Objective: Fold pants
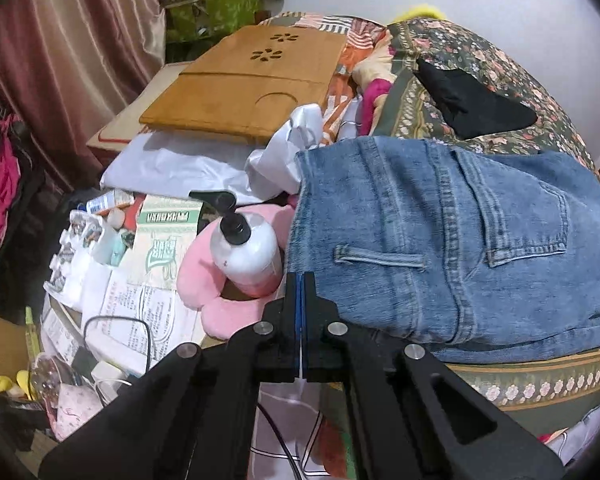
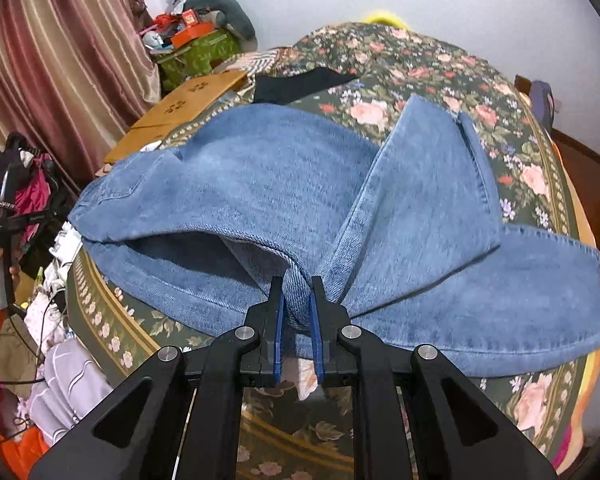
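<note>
The right gripper point(image 2: 296, 292) pinches a bunched fold of the blue jeans point(image 2: 284, 200). The jeans lie spread on the flowery bed cover point(image 2: 440, 68). The left gripper point(image 1: 301, 280) has its fingers pressed together, holding nothing, right beside the jeans' waist and a white bottle point(image 1: 246, 256).

Blue denim pants point(image 2: 260, 184) partly folded, leg doubled over, on bed.
</note>
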Tool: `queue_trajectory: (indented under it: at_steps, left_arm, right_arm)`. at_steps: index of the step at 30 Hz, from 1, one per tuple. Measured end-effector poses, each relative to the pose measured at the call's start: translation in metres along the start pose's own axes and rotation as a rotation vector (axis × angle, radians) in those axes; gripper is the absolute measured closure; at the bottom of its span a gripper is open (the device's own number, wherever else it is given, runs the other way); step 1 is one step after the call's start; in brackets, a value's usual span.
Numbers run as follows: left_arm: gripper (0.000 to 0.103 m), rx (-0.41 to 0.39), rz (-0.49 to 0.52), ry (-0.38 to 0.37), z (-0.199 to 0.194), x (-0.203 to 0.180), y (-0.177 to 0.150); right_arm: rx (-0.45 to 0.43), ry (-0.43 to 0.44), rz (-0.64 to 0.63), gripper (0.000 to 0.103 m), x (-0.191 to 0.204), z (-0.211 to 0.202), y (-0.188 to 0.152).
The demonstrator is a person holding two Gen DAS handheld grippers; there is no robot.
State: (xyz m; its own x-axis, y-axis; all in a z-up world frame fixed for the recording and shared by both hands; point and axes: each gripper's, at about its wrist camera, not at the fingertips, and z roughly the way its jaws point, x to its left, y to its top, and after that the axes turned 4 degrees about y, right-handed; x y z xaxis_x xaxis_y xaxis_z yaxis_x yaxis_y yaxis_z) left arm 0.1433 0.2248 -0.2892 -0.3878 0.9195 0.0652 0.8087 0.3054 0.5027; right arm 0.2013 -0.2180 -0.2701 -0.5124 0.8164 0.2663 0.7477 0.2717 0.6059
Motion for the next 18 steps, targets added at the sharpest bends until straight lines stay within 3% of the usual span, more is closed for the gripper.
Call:
queue_trajectory:
  at_steps: [4, 6, 7, 8, 11, 14, 18]
  left_arm:
    - [0.099, -0.043, 0.057, -0.020, -0.017, -0.018, 0.012]
    - [0.091, -0.056, 0.081, -0.036, -0.025, -0.030, 0.021]
    - [0.080, -0.062, 0.088, -0.045, -0.029, -0.037, 0.026]
    - [0.063, -0.070, 0.097, -0.053, -0.032, -0.045, 0.032]
    - [0.028, -0.126, 0.117, -0.047, -0.044, -0.067, 0.046]
    - [0.020, -0.178, 0.153, -0.030, -0.055, -0.097, 0.064]
    - [0.016, -0.189, 0.175, -0.070, -0.058, -0.131, 0.086]
  right_arm:
    - [0.033, 0.000, 0.004, 0.083, -0.002, -0.007, 0.002]
    - [0.045, -0.025, -0.004, 0.067, -0.005, -0.017, 0.005]
    - [0.032, -0.039, -0.014, 0.061, -0.006, -0.023, 0.006]
    - [0.021, -0.048, -0.021, 0.058, -0.008, -0.028, 0.008]
    - [-0.016, -0.084, -0.021, 0.056, -0.017, -0.044, 0.020]
    - [-0.053, -0.109, 0.007, 0.053, -0.031, -0.055, 0.038]
    - [-0.096, -0.139, 0.050, 0.049, -0.051, -0.057, 0.064]
